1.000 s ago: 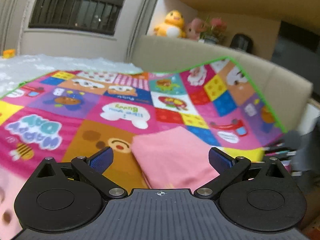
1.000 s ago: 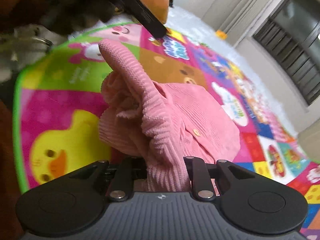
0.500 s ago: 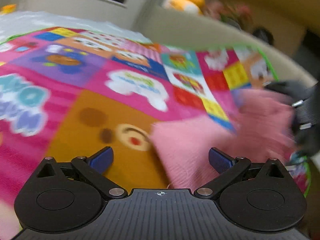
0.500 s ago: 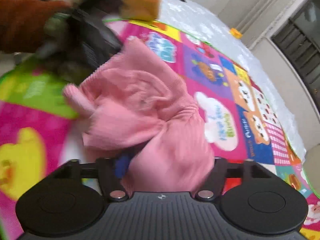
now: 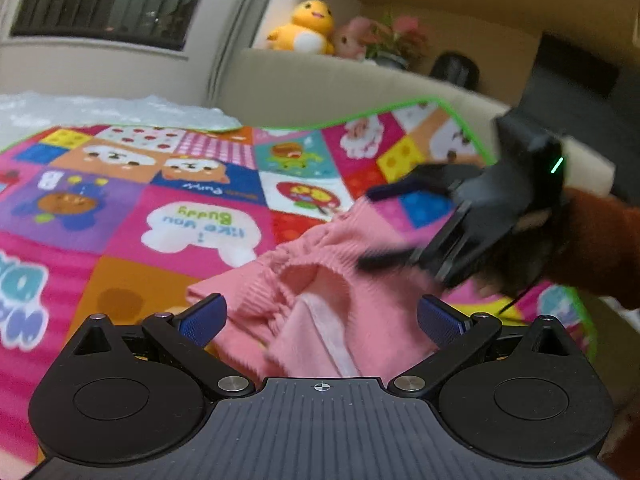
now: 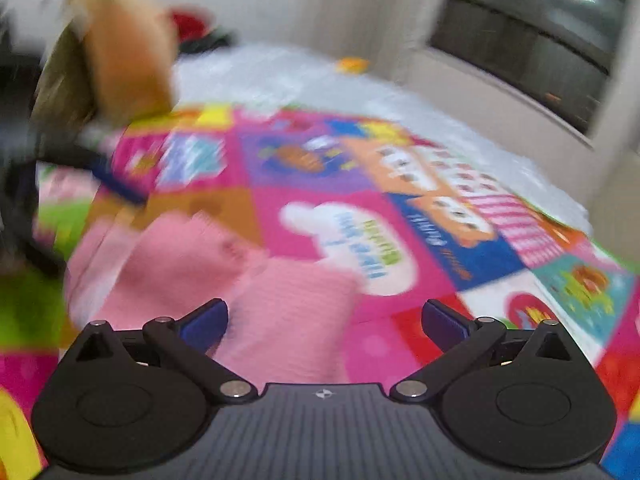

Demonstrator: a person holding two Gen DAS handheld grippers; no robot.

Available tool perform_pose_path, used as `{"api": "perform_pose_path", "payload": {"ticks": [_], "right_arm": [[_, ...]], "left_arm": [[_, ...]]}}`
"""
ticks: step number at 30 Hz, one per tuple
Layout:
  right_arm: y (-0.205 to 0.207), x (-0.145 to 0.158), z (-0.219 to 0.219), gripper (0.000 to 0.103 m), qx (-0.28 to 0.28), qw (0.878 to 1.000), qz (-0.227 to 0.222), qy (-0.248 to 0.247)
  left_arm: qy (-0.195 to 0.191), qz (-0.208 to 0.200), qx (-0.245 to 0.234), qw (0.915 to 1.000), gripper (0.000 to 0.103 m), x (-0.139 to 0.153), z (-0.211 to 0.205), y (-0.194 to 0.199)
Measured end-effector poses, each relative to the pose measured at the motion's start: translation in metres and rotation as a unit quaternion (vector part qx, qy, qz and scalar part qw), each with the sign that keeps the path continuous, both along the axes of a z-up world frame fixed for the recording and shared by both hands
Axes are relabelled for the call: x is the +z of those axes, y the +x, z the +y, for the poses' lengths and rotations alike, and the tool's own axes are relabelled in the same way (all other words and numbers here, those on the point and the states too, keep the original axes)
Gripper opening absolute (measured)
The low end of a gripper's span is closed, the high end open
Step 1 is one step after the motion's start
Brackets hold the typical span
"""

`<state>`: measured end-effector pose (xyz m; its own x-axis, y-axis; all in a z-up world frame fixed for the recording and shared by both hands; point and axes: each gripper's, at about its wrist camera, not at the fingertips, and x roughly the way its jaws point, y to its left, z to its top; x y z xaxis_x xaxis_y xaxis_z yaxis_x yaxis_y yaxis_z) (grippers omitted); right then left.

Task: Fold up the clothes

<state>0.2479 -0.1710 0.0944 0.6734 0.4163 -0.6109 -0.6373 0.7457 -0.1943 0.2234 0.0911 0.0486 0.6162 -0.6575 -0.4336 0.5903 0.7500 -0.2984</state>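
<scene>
Left gripper (image 5: 320, 320) fingers spread, empty, low over pink garment (image 5: 320, 292). Right gripper (image 6: 324, 320) likewise spread, empty. Garment bunched on patchwork cartoon play mat (image 5: 160, 216). Beyond mat: beige sofa back (image 5: 320, 80), plush duck (image 5: 304, 26) on ledge, barred window (image 5: 108, 0).

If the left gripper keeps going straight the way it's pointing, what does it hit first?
Most likely the pink garment, which lies bunched right between the open fingers of the left gripper. Depth is hard to judge, but nothing else sits nearer.
</scene>
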Motion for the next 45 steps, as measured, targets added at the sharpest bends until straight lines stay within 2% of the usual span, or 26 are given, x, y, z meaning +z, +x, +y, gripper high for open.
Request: {"api": "perform_pose_path", "payload": {"ticks": [3, 6, 8, 12, 16, 18, 21, 25, 27, 29, 30, 31, 32, 34, 36, 38, 40, 43, 45], "right_arm": [[0.003, -0.002, -0.011, 0.103, -0.046, 0.998, -0.025, 0.019], [0.012, -0.029, -0.01, 0.103, -0.09, 0.995, -0.045, -0.027], [0.023, -0.051, -0.011, 0.103, -0.117, 0.991, -0.041, -0.046], [0.04, -0.065, -0.024, 0.103, -0.164, 0.986, 0.009, 0.014], [0.023, -0.052, -0.026, 0.103, -0.184, 0.983, 0.0, 0.022], [0.002, -0.037, -0.037, 0.103, -0.181, 0.981, 0.01, 0.066], [-0.03, -0.023, -0.058, 0.103, -0.177, 0.971, 0.058, 0.151], [-0.061, -0.03, -0.074, 0.103, -0.19, 0.94, 0.145, 0.244], [-0.065, -0.046, -0.075, 0.103, -0.189, 0.913, 0.209, 0.296], [-0.066, -0.065, -0.073, 0.102, -0.186, 0.88, 0.271, 0.343], [-0.064, -0.075, -0.07, 0.092, -0.184, 0.864, 0.297, 0.362], [-0.06, -0.084, -0.067, 0.082, -0.185, 0.854, 0.314, 0.372], [-0.055, -0.09, -0.064, 0.079, -0.191, 0.849, 0.321, 0.375], [-0.045, -0.093, -0.064, 0.065, -0.195, 0.846, 0.317, 0.383], [-0.034, -0.092, -0.068, 0.065, -0.196, 0.843, 0.31, 0.393], [-0.026, -0.091, -0.072, 0.065, -0.203, 0.843, 0.303, 0.396], [-0.016, -0.088, -0.074, 0.065, -0.207, 0.85, 0.291, 0.387], [0.001, -0.083, -0.077, 0.065, -0.21, 0.862, 0.273, 0.371], [0.016, -0.077, -0.079, 0.066, -0.202, 0.877, 0.263, 0.349]], "left_arm": [[0.043, -0.004, 0.021, 0.9989, 0.103, -0.01, -0.01, 0.017], [0.086, -0.008, 0.041, 0.9955, 0.103, -0.019, -0.021, 0.034], [0.092, 0.008, 0.055, 0.9942, 0.103, -0.026, -0.019, 0.049], [0.095, 0.031, 0.068, 0.9927, 0.103, -0.036, -0.013, 0.069], [0.088, 0.037, 0.073, 0.9927, 0.103, -0.033, -0.011, 0.072], [0.099, 0.026, 0.074, 0.992, 0.103, -0.03, -0.013, 0.069], [0.098, 0.024, 0.07, 0.9924, 0.103, -0.028, -0.013, 0.067], [0.092, 0.025, 0.066, 0.9932, 0.103, -0.027, -0.011, 0.068], [0.092, 0.025, 0.063, 0.9935, 0.103, -0.026, -0.011, 0.067], [0.088, 0.02, 0.055, 0.9944, 0.103, -0.023, -0.008, 0.066], [0.081, 0.015, 0.047, 0.9955, 0.103, -0.019, -0.006, 0.064], [0.073, 0.01, 0.037, 0.9966, 0.103, -0.015, -0.003, 0.061], [0.059, 0.009, 0.021, 0.998, 0.103, -0.011, 0.001, 0.059], [0.03, 0.016, -0.019, 0.9992, 0.103, -0.006, 0.006, 0.059], [0.016, 0.022, -0.043, 0.9987, 0.103, -0.008, 0.006, 0.062], [0.021, 0.034, -0.043, 0.9983, 0.103, -0.018, 0.001, 0.072], [0.016, 0.06, -0.036, 0.9975, 0.103, -0.034, -0.002, 0.088], [-0.031, 0.111, -0.043, 0.9924, 0.103, -0.057, -0.002, 0.104], [-0.044, 0.113, -0.061, 0.9907, 0.103, -0.059, -0.008, 0.097]]}}
